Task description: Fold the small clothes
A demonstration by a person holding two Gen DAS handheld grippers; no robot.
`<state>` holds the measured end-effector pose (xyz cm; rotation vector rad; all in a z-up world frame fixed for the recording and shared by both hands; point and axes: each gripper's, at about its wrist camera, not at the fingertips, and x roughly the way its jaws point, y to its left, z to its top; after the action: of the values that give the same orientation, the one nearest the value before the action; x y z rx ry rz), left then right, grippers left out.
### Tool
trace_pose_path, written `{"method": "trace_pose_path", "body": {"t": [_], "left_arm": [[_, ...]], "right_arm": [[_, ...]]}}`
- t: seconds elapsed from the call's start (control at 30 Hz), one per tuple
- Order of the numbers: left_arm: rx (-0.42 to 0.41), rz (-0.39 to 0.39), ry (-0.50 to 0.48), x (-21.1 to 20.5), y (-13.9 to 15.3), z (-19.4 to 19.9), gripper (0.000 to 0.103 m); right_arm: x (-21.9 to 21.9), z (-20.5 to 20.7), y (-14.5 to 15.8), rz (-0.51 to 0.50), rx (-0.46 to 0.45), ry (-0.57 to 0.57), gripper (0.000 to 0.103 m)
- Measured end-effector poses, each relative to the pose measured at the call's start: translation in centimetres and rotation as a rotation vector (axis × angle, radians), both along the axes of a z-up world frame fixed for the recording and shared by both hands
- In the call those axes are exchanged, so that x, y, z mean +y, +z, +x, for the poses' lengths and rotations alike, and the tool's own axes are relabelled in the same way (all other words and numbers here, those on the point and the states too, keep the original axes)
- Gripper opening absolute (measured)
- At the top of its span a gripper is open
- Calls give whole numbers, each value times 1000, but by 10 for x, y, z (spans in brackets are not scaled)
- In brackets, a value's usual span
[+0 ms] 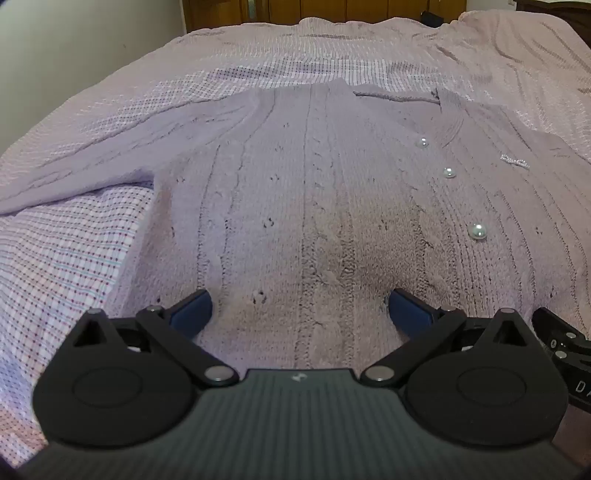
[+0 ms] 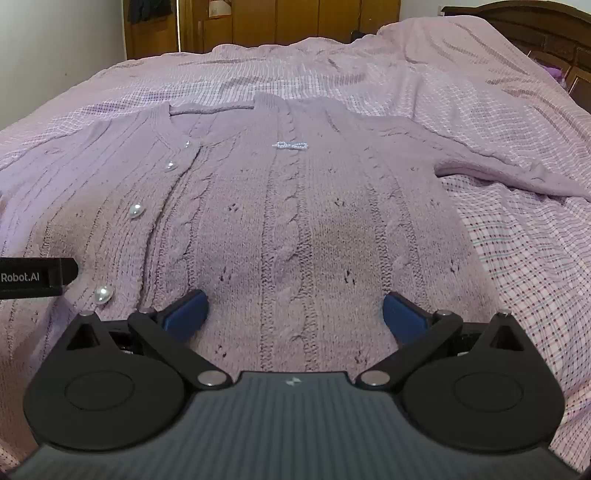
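two claws spread wide over a lilac cardigan [image 1: 314,206] lying flat on the bed [image 1: 74,258], gripping nothing: left claw [image 1: 299,314], right claw [image 2: 295,314]. only the right view shows the headboard [image 2: 546,33].

Your right gripper [image 2: 293,314] is spread wide above the flat cardigan [image 2: 280,206], pearl buttons [image 2: 136,211] at its left.
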<state>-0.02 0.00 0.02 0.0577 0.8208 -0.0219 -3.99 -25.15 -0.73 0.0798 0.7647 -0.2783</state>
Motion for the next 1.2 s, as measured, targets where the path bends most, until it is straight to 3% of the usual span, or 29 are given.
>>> {"method": "trace_pose_path", "body": {"t": [1.2], "left_arm": [[9,26,2,1,-2,1,103]], "right_arm": [[4,0,0,-5,-4,-2,103]]}}
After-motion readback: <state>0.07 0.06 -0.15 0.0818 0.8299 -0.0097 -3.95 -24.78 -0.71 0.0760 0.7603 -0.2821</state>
